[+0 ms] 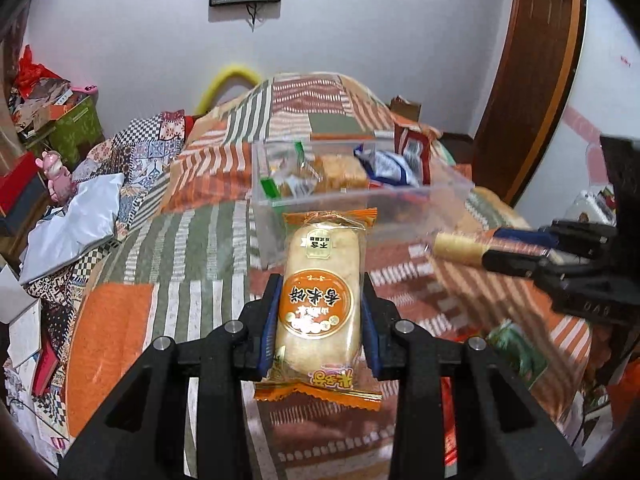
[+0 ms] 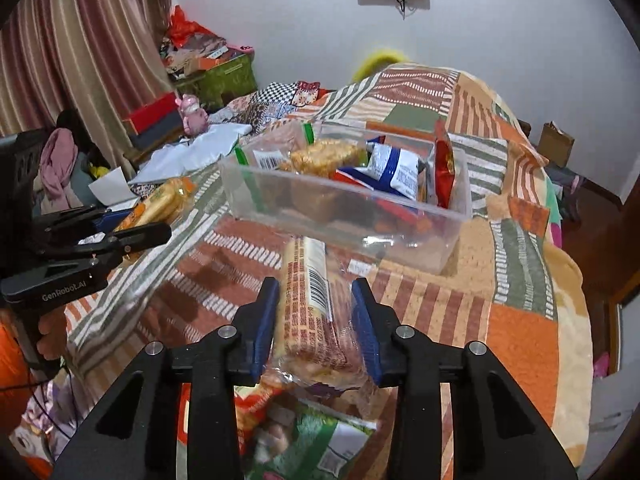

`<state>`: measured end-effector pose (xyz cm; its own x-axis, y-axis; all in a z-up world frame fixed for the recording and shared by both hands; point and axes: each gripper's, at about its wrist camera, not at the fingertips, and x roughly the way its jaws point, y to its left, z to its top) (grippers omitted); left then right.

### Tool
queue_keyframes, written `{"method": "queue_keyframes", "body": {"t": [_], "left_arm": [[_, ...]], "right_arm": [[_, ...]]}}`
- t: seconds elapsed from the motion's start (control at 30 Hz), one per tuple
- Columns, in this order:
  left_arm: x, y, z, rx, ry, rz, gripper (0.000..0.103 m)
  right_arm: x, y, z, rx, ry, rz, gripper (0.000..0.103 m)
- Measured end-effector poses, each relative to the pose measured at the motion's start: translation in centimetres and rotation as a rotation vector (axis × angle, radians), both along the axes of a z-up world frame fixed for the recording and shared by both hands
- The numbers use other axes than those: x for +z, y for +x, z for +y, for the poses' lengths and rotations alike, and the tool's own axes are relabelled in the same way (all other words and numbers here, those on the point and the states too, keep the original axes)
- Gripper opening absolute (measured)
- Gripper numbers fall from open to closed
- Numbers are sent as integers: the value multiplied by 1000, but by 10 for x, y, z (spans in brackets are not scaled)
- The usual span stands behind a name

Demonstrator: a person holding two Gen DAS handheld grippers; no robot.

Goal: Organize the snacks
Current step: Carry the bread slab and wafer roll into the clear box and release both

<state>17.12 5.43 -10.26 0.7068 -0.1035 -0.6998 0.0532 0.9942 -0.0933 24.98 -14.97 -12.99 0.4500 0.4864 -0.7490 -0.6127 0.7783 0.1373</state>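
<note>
Two grippers each carry a wrapped snack above a patchwork blanket [image 1: 168, 240], both short of the clear plastic bin [image 1: 448, 188] that sits farther back on the bed. The left gripper [image 1: 320, 316] has its blue-padded jaws clamped on an orange-wrapped rice cracker packet [image 1: 320, 292], held lengthwise with its far end reaching toward the bin's near wall. The right gripper [image 2: 316, 320] has its jaws closed around a clear-wrapped biscuit pack [image 2: 316, 308] (barcode side up, slightly blurred), just near of the bin. Inside the bin lie several snacks, among them a blue-and-white packet [image 2: 394, 168] and a red packet [image 2: 444, 160] standing on edge at the right end. More packets [image 2: 304, 432] lie on the blanket beneath the right gripper.
</note>
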Motion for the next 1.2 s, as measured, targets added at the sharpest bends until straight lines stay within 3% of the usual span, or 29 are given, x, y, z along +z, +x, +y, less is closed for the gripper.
{"method": "queue_keyframes", "body": {"t": [0.33,0.4,0.5,0.63,0.83,0.9,0.93,1.2], "left_arm": [[-12,9,-3,-16,8,26,35],[-15,10,-4,-20,7,34,35],[-18,11,-5,-25,6,38,35],[-21,11,-5,-26,4,42,35],[-24,14,-4,-22,-1,53,35],[-24,13,-4,-19,0,55,35],[-24,13,-4,-17,-1,54,35],[-8,10,3,3,-5,12,35]], "right_arm": [[-44,19,5,3,-90,101,39],[-51,26,4,-1,-95,133,44],[-60,35,1,-5,-82,179,54],[-63,39,-1,10,-20,252,55],[-72,25,17,42,-122,191,55],[-72,22,21,32,-142,166,50],[-70,22,21,22,-146,161,43],[-45,13,13,5,-100,87,43]]}}
